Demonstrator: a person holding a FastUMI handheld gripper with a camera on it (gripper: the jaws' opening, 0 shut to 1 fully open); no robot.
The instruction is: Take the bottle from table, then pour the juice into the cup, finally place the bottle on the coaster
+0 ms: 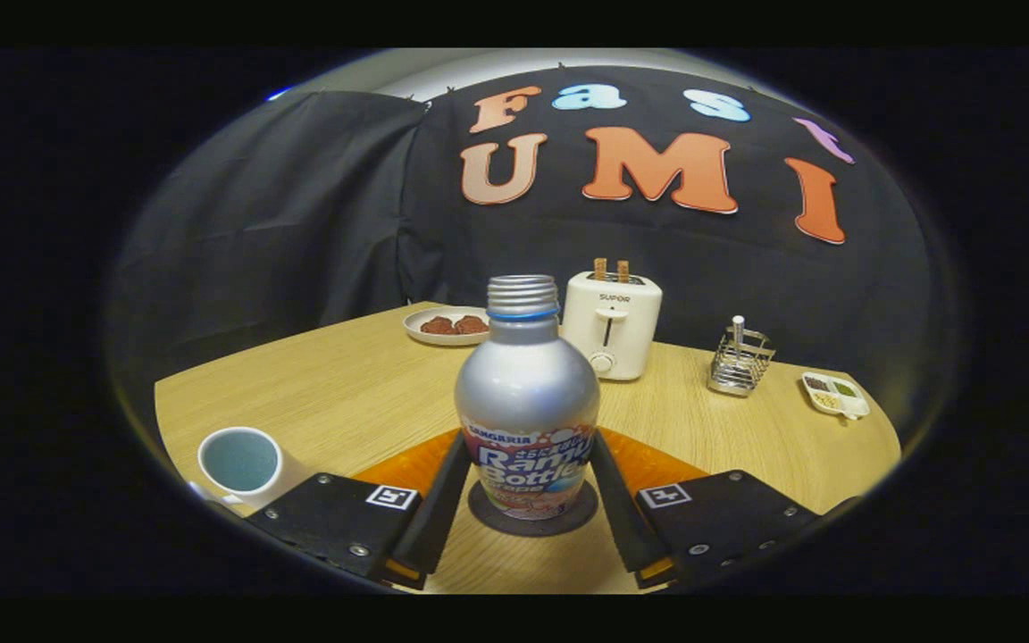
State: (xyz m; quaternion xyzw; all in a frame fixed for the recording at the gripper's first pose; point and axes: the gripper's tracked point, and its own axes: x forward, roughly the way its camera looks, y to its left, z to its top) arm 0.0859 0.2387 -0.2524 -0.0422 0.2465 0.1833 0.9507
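While the bottle stood upright at the centre of the frame, the scene read as follows:
Bottle: a silver metal bottle (527,402) with a threaded, uncapped neck and a printed label band, upright between the two fingers
Coaster: a dark round coaster (532,522) lay under the bottle's base, on an orange mat (657,464) that showed on either side behind the fingers
Gripper: the gripper (528,487) sat at the bottom centre, one finger (439,500) along the bottle's left side and the other along its right, both against the label band
Finger state: the fingers looked closed against the bottle; whether they pressed or only touched it, I could not tell
Cup: a white cup (242,463) with a bluish inside stood at the lower left, well apart from the bottle
Table: a light wooden table (345,384) carried everything
Toaster: a white toaster (611,323) with two slices sticking up stood beyond the bottle, just right of its neck
Plate: a white plate (445,326) with brown pieces lay left of the toaster
Rack: a small wire rack (740,362) stood at the right
Dish: a small divided dish (834,395) lay right of the rack
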